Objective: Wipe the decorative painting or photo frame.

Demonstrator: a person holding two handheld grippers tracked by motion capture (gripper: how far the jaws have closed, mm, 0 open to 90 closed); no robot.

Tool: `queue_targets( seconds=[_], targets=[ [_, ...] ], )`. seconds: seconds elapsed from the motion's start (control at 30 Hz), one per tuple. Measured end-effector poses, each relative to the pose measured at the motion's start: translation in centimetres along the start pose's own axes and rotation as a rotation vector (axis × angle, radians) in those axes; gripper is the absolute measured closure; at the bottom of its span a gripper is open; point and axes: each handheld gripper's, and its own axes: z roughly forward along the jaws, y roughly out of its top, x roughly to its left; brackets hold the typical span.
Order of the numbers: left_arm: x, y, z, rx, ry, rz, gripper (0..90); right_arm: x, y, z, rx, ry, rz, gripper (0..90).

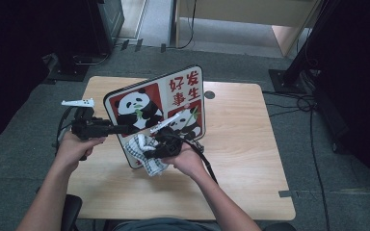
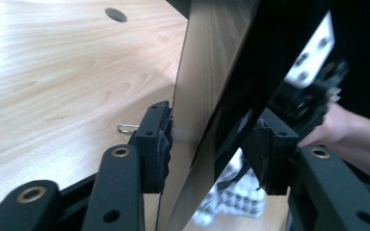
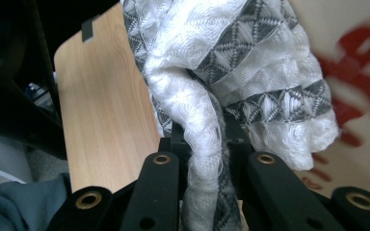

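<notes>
A panda picture board (image 1: 154,103) with red Chinese characters stands tilted on its lower edge on the wooden table (image 1: 241,144). My left gripper (image 1: 125,129) reaches its left edge. In the left gripper view the jaws straddle the board (image 2: 207,72): one pad (image 2: 164,139) lies against the wooden back, while the other pad (image 2: 270,154) stands a little off the front. My right gripper (image 1: 149,150) is shut on a white and grey checked cloth (image 1: 151,166), held against the board's lower front. The bunched cloth (image 3: 231,62) rises from between its jaws (image 3: 204,139).
A cable hole (image 1: 209,95) sits near the table's far edge. A small metal clip (image 2: 127,128) lies on the table behind the board. Dark stands and cables (image 1: 313,110) surround the table on the grey floor.
</notes>
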Motion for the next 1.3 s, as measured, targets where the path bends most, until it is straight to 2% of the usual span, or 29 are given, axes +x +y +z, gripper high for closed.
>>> queue_targets(
  seconds=[0.03, 0.07, 0.13, 0.3, 0.53, 0.6, 0.77, 0.93, 1.1, 1.3],
  targets=[
    [0.0, 0.0, -0.1, 0.001, 0.029, 0.007, 52.0, 0.1, 0.3, -0.4, -0.001, -0.004, -0.001, 81.5],
    [0.0, 0.0, -0.2, 0.005, 0.037, 0.013, 51.3, 0.3, 0.8, -0.9, -0.003, -0.012, -0.006, 81.5],
    [0.0, -0.1, -0.5, 0.003, 0.016, 0.009, 50.3, 0.4, 1.4, -1.5, -0.002, -0.021, -0.003, 81.4],
    [-0.2, -0.4, -1.2, 0.000, 0.013, 0.019, 47.8, 1.0, 3.2, -3.4, -0.034, -0.032, -0.026, 81.4],
    [-0.2, -1.0, -2.6, -0.043, 0.007, 0.004, 45.1, 2.1, 5.8, -5.5, -0.024, -0.055, -0.071, 81.5],
    [-0.2, -1.2, -3.1, -0.046, 0.022, 0.007, 44.9, 2.3, 6.5, -5.9, -0.020, -0.066, -0.078, 81.5],
    [-0.1, -1.7, -3.8, -0.040, 0.041, 0.004, 44.8, 2.7, 8.1, -6.9, -0.048, -0.053, -0.072, 81.5],
    [0.5, -1.8, -4.1, -0.049, 0.053, -0.003, 44.4, 3.3, 9.6, -7.8, -0.068, -0.060, -0.103, 81.4],
    [1.3, -1.6, -4.1, -0.034, 0.076, -0.004, 44.2, 4.0, 10.9, -9.0, -0.088, -0.068, -0.123, 81.4],
    [2.2, -1.3, -3.6, -0.023, 0.072, -0.004, 43.7, 4.8, 12.6, -10.1, -0.104, -0.094, -0.143, 81.3]
  ],
)
